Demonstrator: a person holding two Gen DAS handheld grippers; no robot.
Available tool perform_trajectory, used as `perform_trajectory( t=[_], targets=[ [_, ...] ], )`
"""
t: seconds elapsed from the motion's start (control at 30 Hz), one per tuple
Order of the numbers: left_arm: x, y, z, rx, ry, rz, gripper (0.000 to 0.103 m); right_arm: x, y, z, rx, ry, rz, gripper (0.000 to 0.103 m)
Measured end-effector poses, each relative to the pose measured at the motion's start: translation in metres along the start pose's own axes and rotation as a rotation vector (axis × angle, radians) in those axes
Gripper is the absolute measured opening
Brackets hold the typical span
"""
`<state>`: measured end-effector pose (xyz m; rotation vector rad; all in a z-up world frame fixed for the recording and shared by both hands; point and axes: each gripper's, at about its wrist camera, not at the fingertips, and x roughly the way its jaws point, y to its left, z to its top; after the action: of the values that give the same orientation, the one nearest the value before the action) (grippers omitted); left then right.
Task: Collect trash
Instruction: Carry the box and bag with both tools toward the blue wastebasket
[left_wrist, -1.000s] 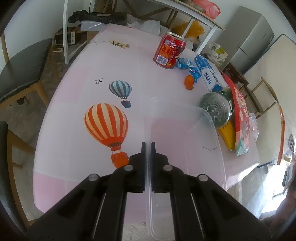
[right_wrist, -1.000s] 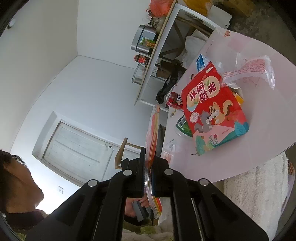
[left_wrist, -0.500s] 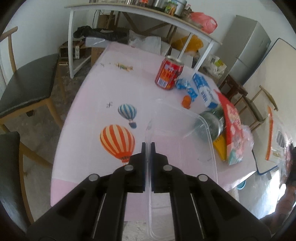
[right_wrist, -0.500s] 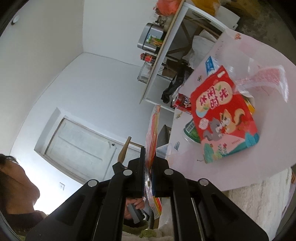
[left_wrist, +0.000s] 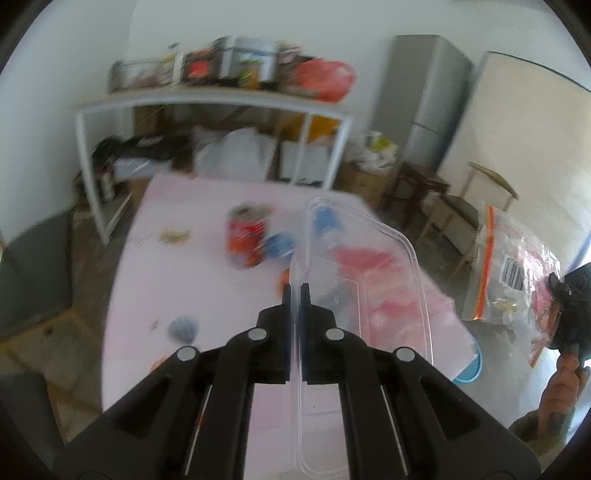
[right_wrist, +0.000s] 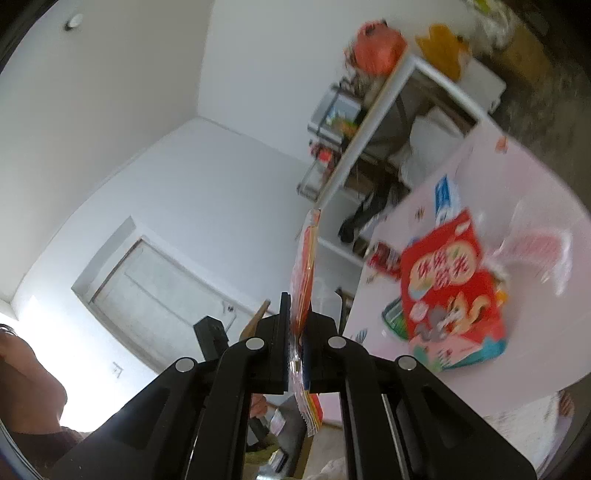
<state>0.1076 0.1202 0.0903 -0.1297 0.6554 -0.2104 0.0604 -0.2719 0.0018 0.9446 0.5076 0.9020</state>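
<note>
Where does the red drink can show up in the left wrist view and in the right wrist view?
Left wrist: the red drink can stands blurred on the pink table, upper centre, left of the clear plastic bin.
Right wrist: it peeks out right of centre, behind the red snack bag.
Shared landmark: the white shelf rack.

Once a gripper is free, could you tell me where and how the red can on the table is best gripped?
Grip the red can around its mid-body, from the side: it seems to stand upright on the pink table, its near-left side clear, blue packets close on the right.
</note>
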Motion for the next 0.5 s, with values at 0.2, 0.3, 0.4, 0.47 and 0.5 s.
perform_trajectory(
  t=[0.2,0.3,0.4,0.47,0.5],
  targets=[
    [0.014,-0.086,0.036,0.146,-0.02,-0.115,0.002,-0.079,0.011,0.004,-0.041,-0.172,-0.078,0.005],
    [0.026,-0.142,0.052,0.242,-0.007,-0.172,0.002,-0.128,0.013,0.002,-0.039,-0.28,-0.153,0.005],
    [0.037,-0.211,0.058,0.391,-0.005,-0.217,0.002,-0.181,0.021,-0.01,-0.064,-0.401,-0.308,0.005],
    [0.048,-0.258,0.053,0.487,0.02,-0.256,0.002,-0.214,0.022,-0.022,-0.053,-0.475,-0.389,0.005],
    [0.054,-0.28,0.049,0.532,0.036,-0.276,0.002,-0.233,0.021,-0.029,-0.038,-0.519,-0.45,0.005]
  ],
)
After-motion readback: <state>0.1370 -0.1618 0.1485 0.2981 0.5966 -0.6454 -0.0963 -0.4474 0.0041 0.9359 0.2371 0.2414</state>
